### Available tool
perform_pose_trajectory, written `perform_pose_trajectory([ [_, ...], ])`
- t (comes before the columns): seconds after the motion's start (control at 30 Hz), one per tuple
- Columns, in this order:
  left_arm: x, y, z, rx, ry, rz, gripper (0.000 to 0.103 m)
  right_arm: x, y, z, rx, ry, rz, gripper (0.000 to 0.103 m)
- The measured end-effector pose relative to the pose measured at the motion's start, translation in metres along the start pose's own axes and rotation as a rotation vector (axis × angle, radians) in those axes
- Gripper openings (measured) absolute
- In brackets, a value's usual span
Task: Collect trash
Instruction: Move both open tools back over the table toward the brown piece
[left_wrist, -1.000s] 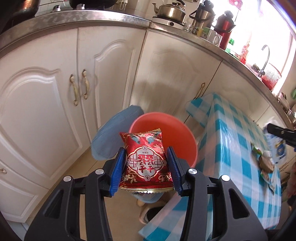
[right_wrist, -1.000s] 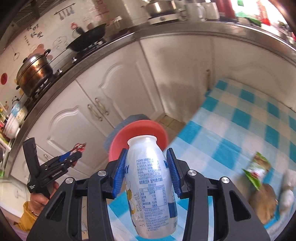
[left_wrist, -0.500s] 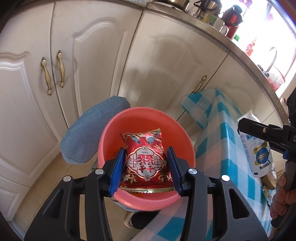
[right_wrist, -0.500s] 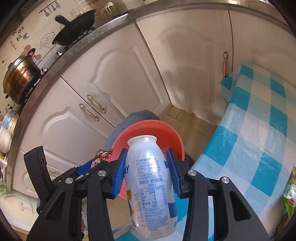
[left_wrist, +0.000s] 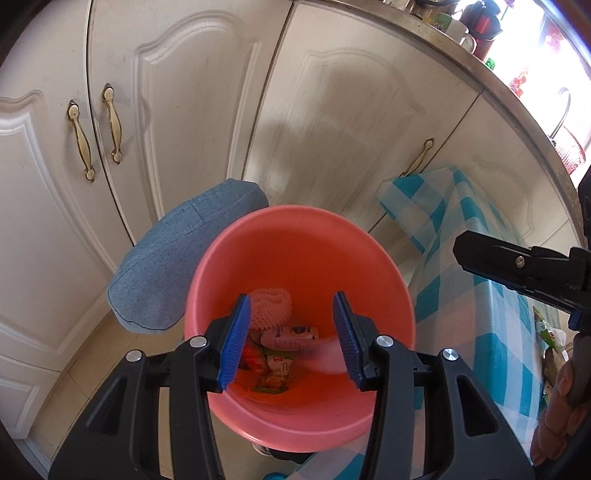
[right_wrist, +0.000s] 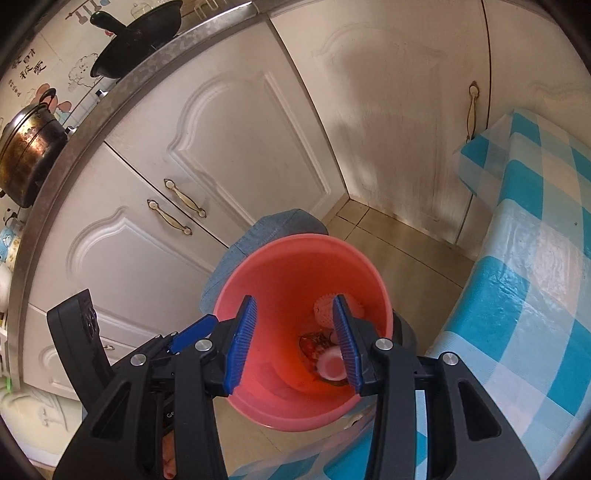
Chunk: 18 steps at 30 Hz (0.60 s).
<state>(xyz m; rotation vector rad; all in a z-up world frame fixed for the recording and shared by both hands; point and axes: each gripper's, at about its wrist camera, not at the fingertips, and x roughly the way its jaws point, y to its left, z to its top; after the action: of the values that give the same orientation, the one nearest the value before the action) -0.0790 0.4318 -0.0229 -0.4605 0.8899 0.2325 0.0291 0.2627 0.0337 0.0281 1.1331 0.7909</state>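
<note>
Both grippers over pink bucket, jaws spread, empty.
Left gripper, right gripper above it (bottle, wrappers inside).

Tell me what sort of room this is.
A home kitchen, most likely: white cabinets under a metal countertop, a black wok and a pot on the stove, and a checked tablecloth beside a pink bin.
</note>
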Motion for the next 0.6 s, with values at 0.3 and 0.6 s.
perform_pose_trajectory([
  [0.3,-0.013,0.008,-0.01,-0.01,-0.038,0.045,0.069,-0.03,-0.002,-0.009,0.018,-0.081,-0.04,0.081],
  [0.6,-0.033,0.011,-0.026,-0.023,-0.048,0.102,0.083,-0.074,-0.014,-0.047,0.04,-0.17,-0.121,0.089],
])
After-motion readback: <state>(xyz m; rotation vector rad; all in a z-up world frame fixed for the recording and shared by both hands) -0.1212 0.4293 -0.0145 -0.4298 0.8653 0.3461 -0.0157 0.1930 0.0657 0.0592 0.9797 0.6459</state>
